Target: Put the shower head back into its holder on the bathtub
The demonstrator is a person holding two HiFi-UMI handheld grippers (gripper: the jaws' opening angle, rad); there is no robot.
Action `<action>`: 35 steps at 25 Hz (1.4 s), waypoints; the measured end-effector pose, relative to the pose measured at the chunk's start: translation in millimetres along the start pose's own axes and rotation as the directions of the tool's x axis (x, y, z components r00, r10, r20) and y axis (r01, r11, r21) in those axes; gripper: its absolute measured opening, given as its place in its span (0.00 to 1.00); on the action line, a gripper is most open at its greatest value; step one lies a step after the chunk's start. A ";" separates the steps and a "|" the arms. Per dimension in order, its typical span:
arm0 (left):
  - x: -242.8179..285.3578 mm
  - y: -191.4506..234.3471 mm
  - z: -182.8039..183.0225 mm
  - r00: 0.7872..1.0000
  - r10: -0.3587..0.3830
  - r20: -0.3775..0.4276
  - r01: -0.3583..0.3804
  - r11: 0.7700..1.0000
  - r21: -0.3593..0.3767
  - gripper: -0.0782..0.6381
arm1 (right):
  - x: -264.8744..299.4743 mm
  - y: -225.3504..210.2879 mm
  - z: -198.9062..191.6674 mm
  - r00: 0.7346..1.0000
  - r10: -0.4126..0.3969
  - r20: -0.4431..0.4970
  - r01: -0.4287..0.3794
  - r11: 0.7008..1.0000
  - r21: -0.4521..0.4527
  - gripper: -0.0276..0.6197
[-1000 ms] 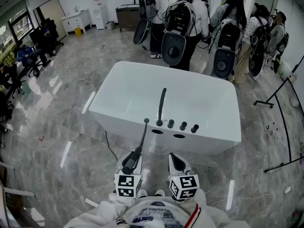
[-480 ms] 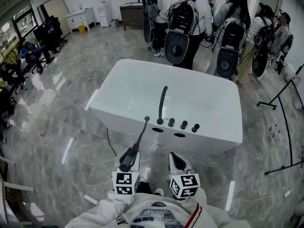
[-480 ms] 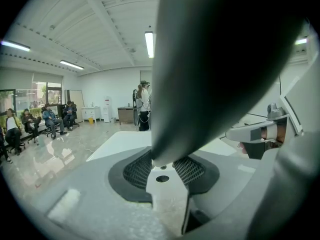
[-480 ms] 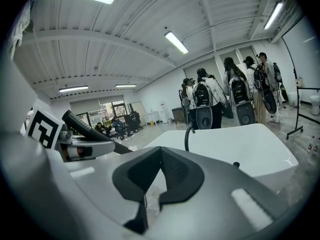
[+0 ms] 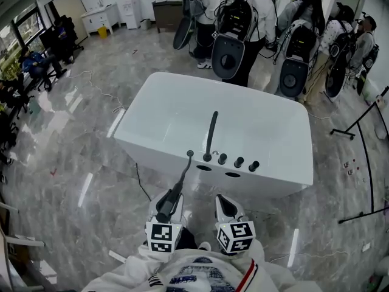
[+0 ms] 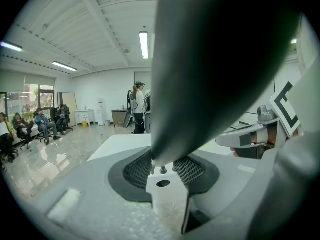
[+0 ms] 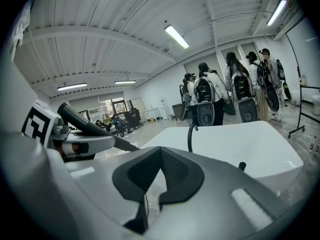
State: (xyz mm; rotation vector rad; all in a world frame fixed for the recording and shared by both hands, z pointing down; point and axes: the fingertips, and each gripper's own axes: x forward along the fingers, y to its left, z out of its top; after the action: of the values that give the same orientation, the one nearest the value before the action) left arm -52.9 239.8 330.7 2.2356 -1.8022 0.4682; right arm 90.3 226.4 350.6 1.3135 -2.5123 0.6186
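Black slim shower head (image 5: 181, 181) in left hand-held gripper (image 5: 165, 210); glossy white bathtub (image 5: 176, 111).

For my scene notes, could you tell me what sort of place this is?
Probably a test hall or showroom, not a bathroom: a lone tub stands on open polished floor, with people wearing backpack rigs behind.

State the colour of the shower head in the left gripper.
Black shower head, clearest in the head view.
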 end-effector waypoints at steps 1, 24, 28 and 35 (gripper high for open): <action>2.2 3.2 1.8 1.000 -0.004 0.002 0.004 1.000 0.003 0.31 | 4.7 1.0 2.1 1.000 -0.002 -0.001 0.002 1.000 0.001 0.05; 71.1 62.2 10.3 0.994 -0.104 -0.022 0.104 0.995 0.001 0.31 | 90.5 2.6 21.2 0.996 -0.082 -0.036 0.083 0.996 0.042 0.05; 79.6 74.2 11.8 0.992 -0.122 -0.019 0.122 0.992 -0.001 0.31 | 102.1 8.4 23.7 0.995 -0.096 -0.042 0.098 0.994 0.043 0.05; 98.4 92.0 10.7 0.984 -0.171 -0.041 0.172 0.985 0.003 0.31 | 122.0 10.4 31.2 0.988 -0.147 -0.050 0.150 0.987 0.053 0.05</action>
State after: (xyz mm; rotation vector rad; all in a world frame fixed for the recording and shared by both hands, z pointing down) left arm -122.8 127.2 357.0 2.3422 -1.5731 0.4818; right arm 12.1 128.9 368.8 1.4730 -2.3498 0.6831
